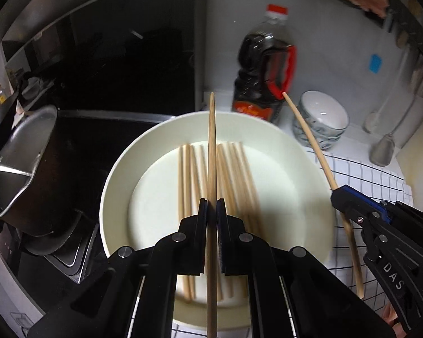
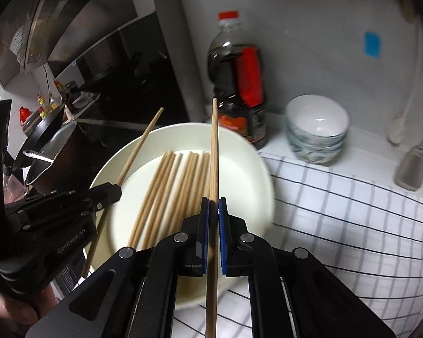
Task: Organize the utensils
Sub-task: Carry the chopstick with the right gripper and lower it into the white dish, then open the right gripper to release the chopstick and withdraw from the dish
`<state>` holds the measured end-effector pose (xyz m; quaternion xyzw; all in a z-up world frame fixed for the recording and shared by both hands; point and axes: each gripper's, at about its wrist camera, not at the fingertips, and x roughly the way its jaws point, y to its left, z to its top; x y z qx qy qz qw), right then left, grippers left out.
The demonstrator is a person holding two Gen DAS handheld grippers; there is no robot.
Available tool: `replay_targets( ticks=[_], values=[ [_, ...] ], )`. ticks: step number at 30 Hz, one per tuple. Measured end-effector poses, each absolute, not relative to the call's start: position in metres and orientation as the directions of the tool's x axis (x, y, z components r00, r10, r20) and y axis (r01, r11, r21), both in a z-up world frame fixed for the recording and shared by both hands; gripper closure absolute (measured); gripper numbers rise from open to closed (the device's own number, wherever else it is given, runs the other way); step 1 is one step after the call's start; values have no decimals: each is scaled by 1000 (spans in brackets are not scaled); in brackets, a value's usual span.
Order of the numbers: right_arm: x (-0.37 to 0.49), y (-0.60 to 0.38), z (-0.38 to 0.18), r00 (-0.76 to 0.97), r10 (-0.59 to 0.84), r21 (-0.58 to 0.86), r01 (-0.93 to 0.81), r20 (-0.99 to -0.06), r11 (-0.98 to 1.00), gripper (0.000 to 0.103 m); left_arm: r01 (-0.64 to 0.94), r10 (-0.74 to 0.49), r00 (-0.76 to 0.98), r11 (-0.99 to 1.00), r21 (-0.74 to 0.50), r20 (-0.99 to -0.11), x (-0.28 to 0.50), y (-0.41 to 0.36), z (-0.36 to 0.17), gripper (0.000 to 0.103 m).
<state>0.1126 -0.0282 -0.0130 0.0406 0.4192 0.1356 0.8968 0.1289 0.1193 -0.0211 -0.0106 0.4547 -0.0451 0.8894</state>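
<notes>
Clamping 1 chopstick (image 1: pixel 211 146) each, left tongs (image 1: pixel 211 205) and right tongs (image 2: pixel 213 205) above plate (image 1: pixel 296 169).

Both views are dim overall, with black vignetted corners and strong fisheye bending at the edges. Light falls from above onto the right side: the white plate (image 1: pixel 121 174) and checked cloth (image 2: pixel 338 211) are brightest, while the stove (image 1: pixel 104 84) side sinks into near black. A small glare spot sits in the bowl (image 2: pixel 318 119). The bottle (image 2: pixel 239 84) and the plate's right rim are smeared by motion blur.
</notes>
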Motion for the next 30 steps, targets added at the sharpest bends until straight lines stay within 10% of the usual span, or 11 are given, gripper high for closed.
replay_targets(
  ticks=[23, 25, 28, 30],
  values=[
    [148, 15, -54, 493, 250, 155, -226, -834, 962, 96, 8, -46, 491, 999, -48, -870, 143, 151, -69, 94],
    [145, 12, -50, 506, 238, 146, -216, -829, 965, 93, -5, -32, 480, 999, -39, -876, 142, 153, -68, 90],
    [139, 4, -43, 525, 226, 143, -195, -821, 970, 81, -43, -13, 482, 998, -39, -876, 138, 160, -63, 40],
    [133, 1, -39, 534, 220, 141, -186, -816, 972, 81, -61, -4, 520, 997, -41, -854, 130, 164, -54, 32]
  ],
)
